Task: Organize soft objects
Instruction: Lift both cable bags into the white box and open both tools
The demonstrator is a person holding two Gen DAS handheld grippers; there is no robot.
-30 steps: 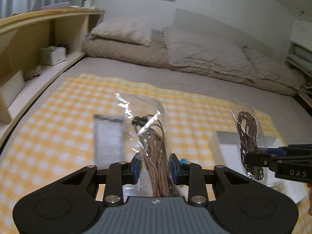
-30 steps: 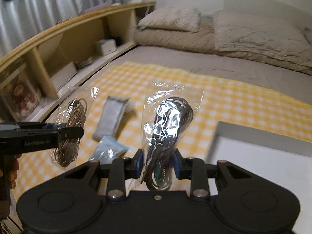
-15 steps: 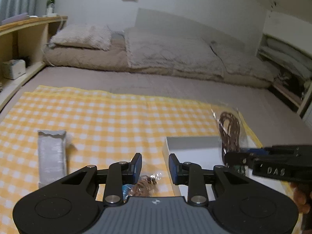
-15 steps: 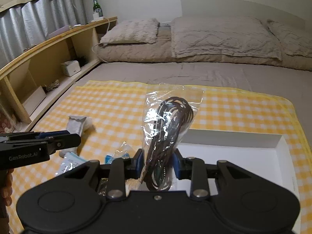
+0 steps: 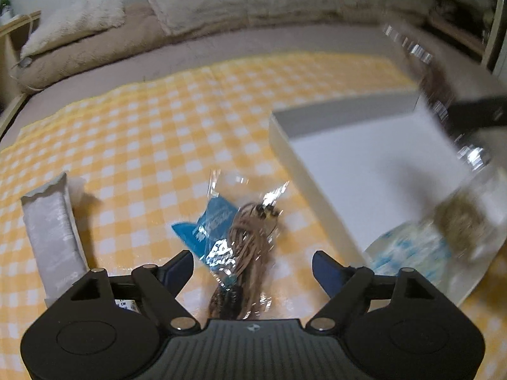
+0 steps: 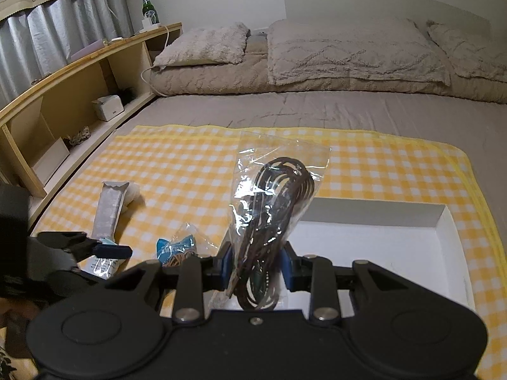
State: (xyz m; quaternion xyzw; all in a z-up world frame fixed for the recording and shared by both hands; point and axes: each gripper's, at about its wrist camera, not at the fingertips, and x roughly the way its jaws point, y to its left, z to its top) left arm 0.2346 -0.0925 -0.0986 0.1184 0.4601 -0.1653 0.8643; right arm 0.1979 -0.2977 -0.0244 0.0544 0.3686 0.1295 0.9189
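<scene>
My left gripper (image 5: 252,267) is open and empty, low over a clear bag of tan cord (image 5: 245,253) that lies on the yellow checked cloth (image 5: 152,133) beside a blue packet (image 5: 210,223). My right gripper (image 6: 256,266) is shut on a clear bag of dark cord (image 6: 272,196) and holds it upright over the near edge of the white box (image 6: 443,218). The box also shows in the left wrist view (image 5: 282,139), with a bagged brown lump (image 5: 459,224) and a blue-white packet (image 5: 408,253) in it. The left gripper shows in the right wrist view (image 6: 104,248).
A grey flat pouch (image 5: 52,231) lies on the cloth at the left, also in the right wrist view (image 6: 109,209). Pillows and bedding (image 6: 332,53) lie at the back. A wooden shelf (image 6: 79,72) runs along the left.
My left gripper let go of the tan cord bag, which now lies on the cloth, and opened wide. My right gripper carried the dark cord bag to the white box.
</scene>
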